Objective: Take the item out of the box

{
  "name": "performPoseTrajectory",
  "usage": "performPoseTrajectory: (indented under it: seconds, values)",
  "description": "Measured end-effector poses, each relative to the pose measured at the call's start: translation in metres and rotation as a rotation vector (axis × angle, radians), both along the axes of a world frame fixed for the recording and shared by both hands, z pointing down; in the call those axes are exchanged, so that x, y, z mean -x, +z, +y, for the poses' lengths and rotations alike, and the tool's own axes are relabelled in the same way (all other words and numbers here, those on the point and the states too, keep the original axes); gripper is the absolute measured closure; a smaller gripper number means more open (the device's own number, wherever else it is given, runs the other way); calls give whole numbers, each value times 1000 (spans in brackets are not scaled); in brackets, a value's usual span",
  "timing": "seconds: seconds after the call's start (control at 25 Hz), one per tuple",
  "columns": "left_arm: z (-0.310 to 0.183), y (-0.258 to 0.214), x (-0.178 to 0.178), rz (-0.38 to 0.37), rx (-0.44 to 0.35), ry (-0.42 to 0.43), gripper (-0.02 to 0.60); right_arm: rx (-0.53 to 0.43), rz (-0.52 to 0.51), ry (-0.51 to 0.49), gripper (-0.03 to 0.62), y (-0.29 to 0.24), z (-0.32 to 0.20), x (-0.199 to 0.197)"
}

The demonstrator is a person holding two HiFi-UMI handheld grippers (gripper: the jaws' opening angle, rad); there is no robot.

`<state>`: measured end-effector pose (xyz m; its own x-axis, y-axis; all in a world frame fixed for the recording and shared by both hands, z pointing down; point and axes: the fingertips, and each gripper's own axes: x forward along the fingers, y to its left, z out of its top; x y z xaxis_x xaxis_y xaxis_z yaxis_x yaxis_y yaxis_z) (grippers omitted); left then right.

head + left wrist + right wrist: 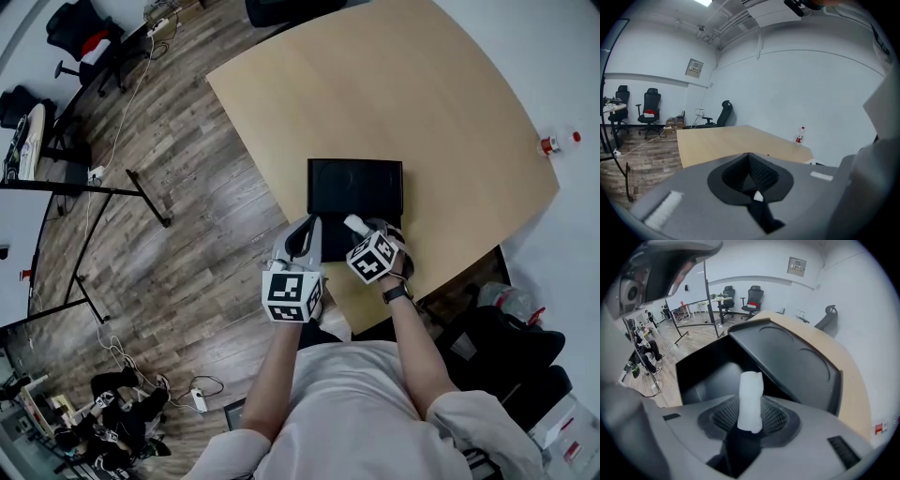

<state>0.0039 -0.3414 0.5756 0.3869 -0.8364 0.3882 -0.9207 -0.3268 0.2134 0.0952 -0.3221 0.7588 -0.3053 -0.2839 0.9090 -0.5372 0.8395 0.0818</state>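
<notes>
A black box [356,187] lies on the light wooden table [403,84], close to its near edge. In the right gripper view its lid [797,362] slopes up over the dark inside [708,376]. My right gripper [361,228] is at the box's near side, shut on a short white roll [751,399] that sticks out upright from between the jaws [750,420]. The roll [354,223] shows in the head view too. To its left, my left gripper [302,239] hangs at the table's edge; its jaws [751,180] are shut, pointing across the table with nothing clearly held.
A small bottle [553,143] with a red cap lies at the table's far right edge, seen also in the left gripper view as the bottle [800,135]. Office chairs [89,42], a metal table frame [84,192] and cables stand on the wooden floor to the left.
</notes>
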Motion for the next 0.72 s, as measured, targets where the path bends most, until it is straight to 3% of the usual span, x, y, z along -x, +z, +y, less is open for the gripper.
performPoseTrajectory:
  seconds: [0.72]
  values:
    - [5, -26, 18, 4, -41, 32, 572, -119, -76, 95, 453, -74, 5, 8]
